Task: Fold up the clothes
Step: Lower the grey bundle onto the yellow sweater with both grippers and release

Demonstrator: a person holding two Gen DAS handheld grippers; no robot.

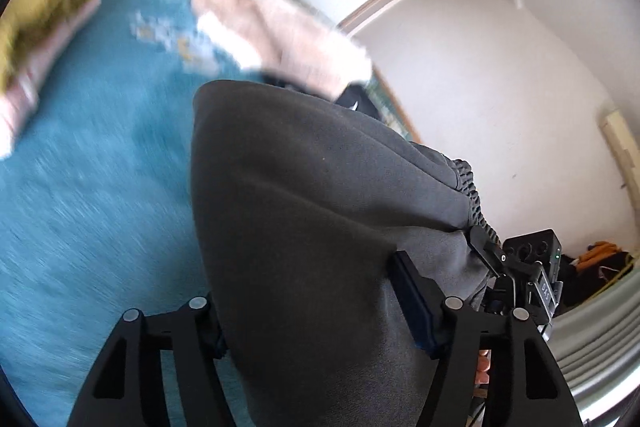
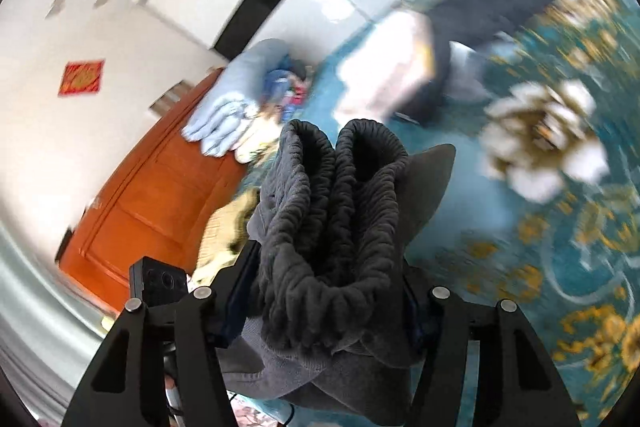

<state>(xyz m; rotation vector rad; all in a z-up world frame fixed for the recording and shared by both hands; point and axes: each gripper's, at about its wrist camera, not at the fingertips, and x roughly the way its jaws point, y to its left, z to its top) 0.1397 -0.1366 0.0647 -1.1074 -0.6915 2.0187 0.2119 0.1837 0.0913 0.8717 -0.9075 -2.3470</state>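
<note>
Aloft: grey sweatpants [image 1: 304, 211] hang stretched between both grippers, above the teal bed [image 1: 80, 187].
Your right gripper [image 2: 328, 311] pinches the bunched waistband; left gripper [image 1: 320, 307] pinches plain cloth, long axis running gripper to gripper.

The left black two-finger gripper [image 1: 316, 307] is closed on the dark grey sweat fabric garment [image 1: 304, 219], with the cloth filling the space between its fingers. The right black two-finger gripper [image 2: 324, 303] clamps the gathered elastic waistband of the same garment. In the left view, the right gripper appears close beside the left one.
</note>
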